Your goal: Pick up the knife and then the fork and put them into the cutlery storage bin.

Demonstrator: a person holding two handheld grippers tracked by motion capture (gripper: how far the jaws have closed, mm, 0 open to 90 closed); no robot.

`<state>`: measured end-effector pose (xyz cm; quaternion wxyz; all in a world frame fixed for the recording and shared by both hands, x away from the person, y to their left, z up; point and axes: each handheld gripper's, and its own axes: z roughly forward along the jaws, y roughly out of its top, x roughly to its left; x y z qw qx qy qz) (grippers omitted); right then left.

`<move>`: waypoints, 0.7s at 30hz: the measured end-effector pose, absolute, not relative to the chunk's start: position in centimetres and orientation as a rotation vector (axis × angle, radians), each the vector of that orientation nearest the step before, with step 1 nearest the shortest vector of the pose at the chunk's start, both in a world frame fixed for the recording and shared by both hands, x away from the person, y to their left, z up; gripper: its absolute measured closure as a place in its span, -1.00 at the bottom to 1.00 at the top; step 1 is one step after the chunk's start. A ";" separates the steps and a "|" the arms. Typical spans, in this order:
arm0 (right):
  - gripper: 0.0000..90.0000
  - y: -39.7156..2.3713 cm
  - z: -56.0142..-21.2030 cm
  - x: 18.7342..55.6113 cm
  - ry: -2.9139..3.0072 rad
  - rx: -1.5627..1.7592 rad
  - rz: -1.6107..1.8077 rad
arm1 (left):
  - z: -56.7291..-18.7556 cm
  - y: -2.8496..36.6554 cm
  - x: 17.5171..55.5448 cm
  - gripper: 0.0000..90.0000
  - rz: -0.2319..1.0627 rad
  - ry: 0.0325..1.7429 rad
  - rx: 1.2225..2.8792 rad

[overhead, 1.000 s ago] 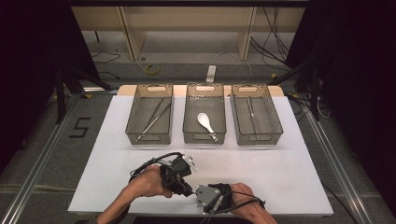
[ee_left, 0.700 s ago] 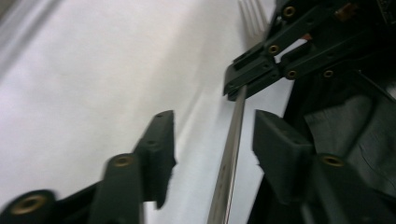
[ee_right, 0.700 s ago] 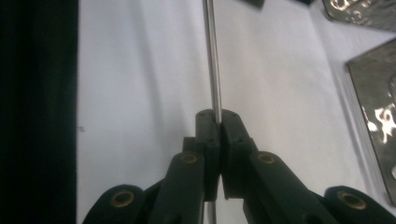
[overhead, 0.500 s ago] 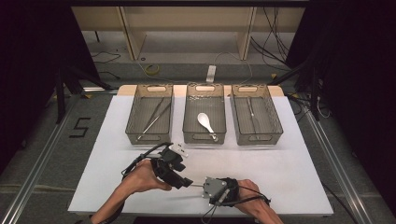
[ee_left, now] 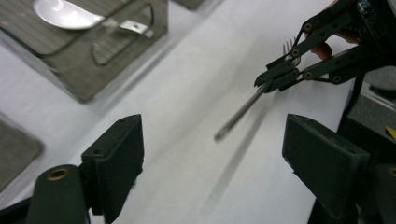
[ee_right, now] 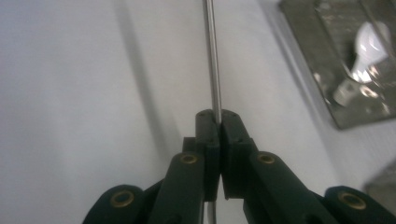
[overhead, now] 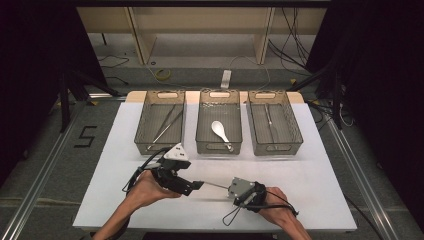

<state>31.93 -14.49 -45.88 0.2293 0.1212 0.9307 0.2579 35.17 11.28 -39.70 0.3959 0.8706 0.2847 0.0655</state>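
A slim metal fork (overhead: 216, 186) hangs just above the white table, with my right gripper (overhead: 231, 189) shut on its neck. In the right gripper view the jaws (ee_right: 218, 121) pinch the fork's handle (ee_right: 212, 56), which runs straight ahead. The left gripper view shows the right gripper (ee_left: 273, 77) holding the fork (ee_left: 243, 112), tines behind the jaws and handle end pointing at me. My left gripper (overhead: 197, 186) (ee_left: 217, 149) has just been opening. Its pads stand wide apart, and the handle tip is just ahead of them, untouched.
Three wire bins stand in a row at the back. The left bin (overhead: 159, 150) holds long thin utensils, the middle bin (overhead: 219, 148) a white spoon (overhead: 220, 131), and the right bin (overhead: 277, 150) a metal utensil. The table's front edge lies just behind both hands.
The left gripper's jaws opened and let go of the fork's handle. The two hands drew apart, the right one carrying the fork to the right.
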 end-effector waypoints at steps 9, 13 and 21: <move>0.96 -18.9 -43.4 34.5 2.473 0.650 0.832 | -40.1 13.5 34.7 -0.61 0.243 0.759 2.068; 0.96 -21.2 -41.9 36.2 2.412 0.793 0.886 | -40.5 14.6 34.5 -0.62 0.257 0.782 2.038; 0.95 -24.7 -39.6 40.7 2.294 1.042 1.000 | -41.4 16.4 33.9 -0.63 0.306 0.829 1.965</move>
